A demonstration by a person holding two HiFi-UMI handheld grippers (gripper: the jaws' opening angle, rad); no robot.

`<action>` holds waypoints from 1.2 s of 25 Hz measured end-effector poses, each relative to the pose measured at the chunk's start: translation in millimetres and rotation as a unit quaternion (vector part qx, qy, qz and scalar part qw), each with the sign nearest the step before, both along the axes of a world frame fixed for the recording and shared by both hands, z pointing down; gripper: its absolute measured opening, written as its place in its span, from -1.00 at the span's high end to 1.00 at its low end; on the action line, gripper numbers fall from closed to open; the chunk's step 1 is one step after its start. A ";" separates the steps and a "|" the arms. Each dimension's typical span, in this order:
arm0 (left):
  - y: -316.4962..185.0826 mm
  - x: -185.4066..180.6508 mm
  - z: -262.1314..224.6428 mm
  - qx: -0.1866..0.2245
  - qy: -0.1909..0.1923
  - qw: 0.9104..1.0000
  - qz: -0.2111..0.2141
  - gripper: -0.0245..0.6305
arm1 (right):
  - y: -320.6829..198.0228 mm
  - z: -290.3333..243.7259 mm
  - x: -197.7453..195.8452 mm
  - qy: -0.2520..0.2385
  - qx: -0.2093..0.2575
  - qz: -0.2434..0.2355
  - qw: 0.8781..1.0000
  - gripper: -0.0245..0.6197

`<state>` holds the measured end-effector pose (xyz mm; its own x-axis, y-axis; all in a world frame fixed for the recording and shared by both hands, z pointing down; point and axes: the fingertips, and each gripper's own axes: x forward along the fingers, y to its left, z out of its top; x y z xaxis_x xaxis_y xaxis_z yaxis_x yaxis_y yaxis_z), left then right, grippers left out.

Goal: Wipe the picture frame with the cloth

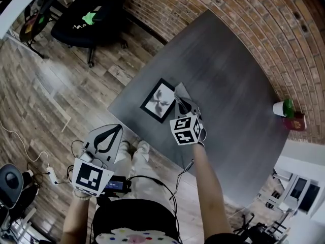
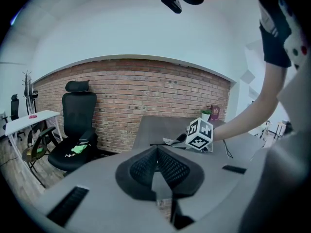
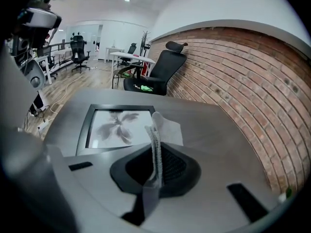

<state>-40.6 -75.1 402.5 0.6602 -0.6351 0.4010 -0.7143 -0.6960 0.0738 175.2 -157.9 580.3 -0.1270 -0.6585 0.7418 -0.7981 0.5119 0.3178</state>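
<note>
A black picture frame [image 1: 159,100] with a pale leaf print lies flat near the front-left corner of the dark grey table [image 1: 228,70]. In the right gripper view the picture frame [image 3: 114,123] lies just ahead and left of the jaws. My right gripper [image 1: 184,107] hovers at the frame's right edge, shut on a grey cloth [image 3: 158,135] that stands up between the jaws; the cloth [image 1: 181,94] pokes out past the tips. My left gripper [image 1: 105,138] hangs off the table over the floor, shut and empty, its tips [image 2: 156,154] pointing toward the table.
A small white pot with a green plant [image 1: 282,107] and a red box [image 1: 296,121] stand at the table's right edge by the brick wall [image 1: 244,19]. A black office chair [image 1: 86,17] stands on the wooden floor at the upper left. Cables [image 1: 30,156] lie on the floor.
</note>
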 end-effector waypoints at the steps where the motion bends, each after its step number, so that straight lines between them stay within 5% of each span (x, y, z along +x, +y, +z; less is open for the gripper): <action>1: -0.1 0.3 -0.7 0.001 0.001 1.000 -0.001 0.90 | 1.4 1.2 -1.1 -0.002 -0.004 -0.002 1.000 0.88; 30: 10.9 4.9 1.6 -0.005 0.000 1.000 0.010 0.90 | 55.8 3.7 -40.3 -0.025 -0.032 -0.051 0.998 0.88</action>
